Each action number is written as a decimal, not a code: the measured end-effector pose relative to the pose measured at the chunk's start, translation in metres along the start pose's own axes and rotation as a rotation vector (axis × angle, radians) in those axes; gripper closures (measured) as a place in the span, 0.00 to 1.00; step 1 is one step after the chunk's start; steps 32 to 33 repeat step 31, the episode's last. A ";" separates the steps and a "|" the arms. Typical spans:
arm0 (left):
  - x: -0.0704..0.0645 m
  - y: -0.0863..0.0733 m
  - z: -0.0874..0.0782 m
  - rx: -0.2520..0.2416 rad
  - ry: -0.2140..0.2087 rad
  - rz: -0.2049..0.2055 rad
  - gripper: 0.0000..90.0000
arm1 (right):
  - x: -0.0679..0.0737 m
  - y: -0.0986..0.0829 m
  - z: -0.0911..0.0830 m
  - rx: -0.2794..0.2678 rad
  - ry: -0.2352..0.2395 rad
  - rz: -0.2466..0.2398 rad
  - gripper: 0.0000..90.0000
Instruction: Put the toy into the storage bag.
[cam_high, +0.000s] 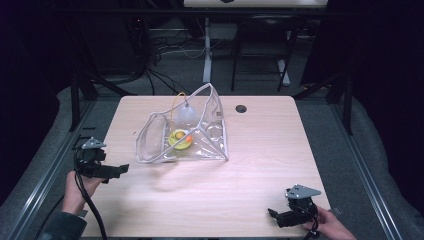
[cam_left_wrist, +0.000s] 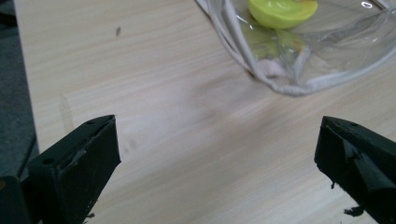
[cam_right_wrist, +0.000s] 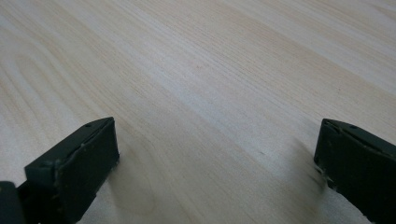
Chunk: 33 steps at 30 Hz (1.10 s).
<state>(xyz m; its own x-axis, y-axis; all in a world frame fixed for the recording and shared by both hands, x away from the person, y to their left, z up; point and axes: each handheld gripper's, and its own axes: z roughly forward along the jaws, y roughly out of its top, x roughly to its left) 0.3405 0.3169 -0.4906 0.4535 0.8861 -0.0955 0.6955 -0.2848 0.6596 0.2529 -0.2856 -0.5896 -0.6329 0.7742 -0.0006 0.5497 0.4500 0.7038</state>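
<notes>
Clear pouch (cam_high: 200, 131) ahead of left hand-held gripper (cam_high: 117, 170) (apart, jaws wide)

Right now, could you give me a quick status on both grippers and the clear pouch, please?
Left gripper open, empty, just short of the clear pouch. Right gripper open, empty, at the near table edge. Pouch gaping, yellow toy inside. Bare table between.

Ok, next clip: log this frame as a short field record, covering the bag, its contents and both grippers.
surface: light wooden table
bag: clear plastic bag, white-edged, mouth facing the left gripper
contents: yellow toy with an orange spot
left gripper: open, near the table's left edge, aimed at the bag, not touching it
right gripper: open, over bare table at the near right
</notes>
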 end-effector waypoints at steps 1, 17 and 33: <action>0.001 -0.004 0.002 0.011 -0.007 -0.006 0.00 | 0.000 0.000 0.000 0.000 0.000 0.000 0.00; 0.010 -0.049 0.043 0.114 -0.038 -0.016 0.00 | 0.000 0.000 0.000 -0.001 0.000 0.001 0.00; 0.015 -0.060 0.053 0.131 -0.044 -0.013 0.00 | 0.000 0.000 0.000 -0.001 0.000 0.001 0.00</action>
